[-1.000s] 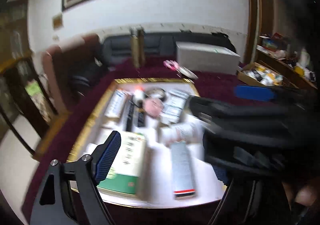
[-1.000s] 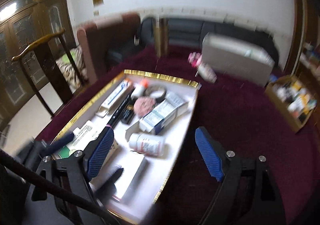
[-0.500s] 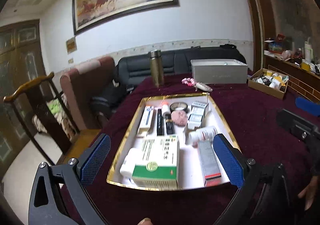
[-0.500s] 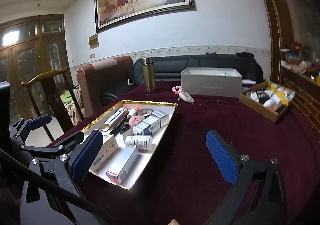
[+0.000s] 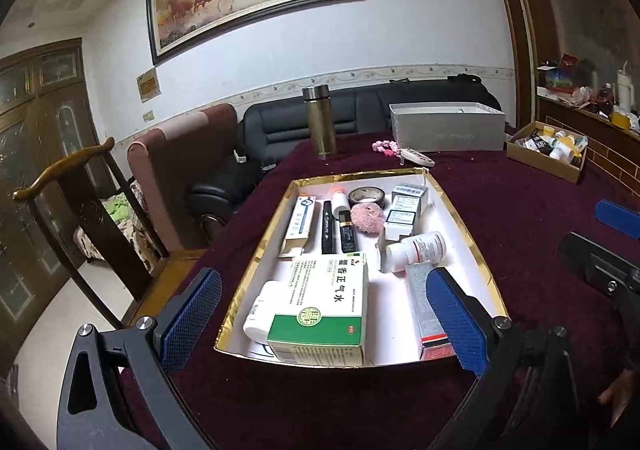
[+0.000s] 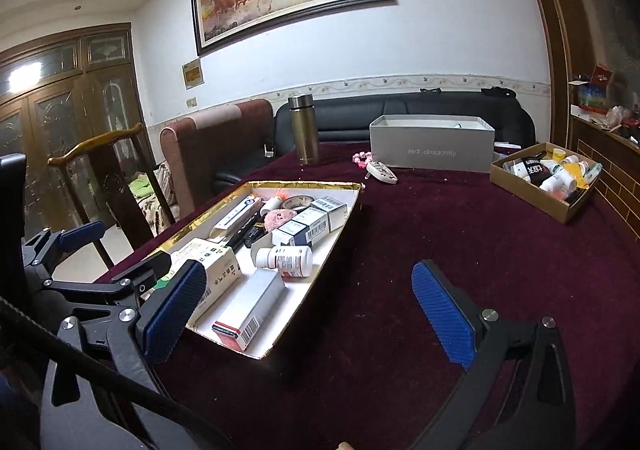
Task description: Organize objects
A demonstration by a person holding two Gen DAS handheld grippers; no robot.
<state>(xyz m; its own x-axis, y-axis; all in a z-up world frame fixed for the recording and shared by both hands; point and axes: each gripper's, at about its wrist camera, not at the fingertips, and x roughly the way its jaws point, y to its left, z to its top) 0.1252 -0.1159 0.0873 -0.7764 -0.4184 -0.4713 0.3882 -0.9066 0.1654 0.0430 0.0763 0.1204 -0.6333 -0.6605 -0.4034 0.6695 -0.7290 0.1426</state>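
Note:
A gold-rimmed white tray lies on the maroon tablecloth. It holds a green and white medicine box, a white pill bottle, a silver and red box, a pink puff, a tape roll, black tubes and several small boxes. My left gripper is open and empty, just short of the tray's near edge. My right gripper is open and empty, over the cloth by the tray's near right corner.
A grey shoebox, a brass flask, a pink item and a white item stand behind the tray. A cardboard box of bottles is at far right. A wooden chair stands left.
Both grippers have pulled back and up from over the tray, out of motion blur, and now stay level facing it. Nothing in the tray has moved.

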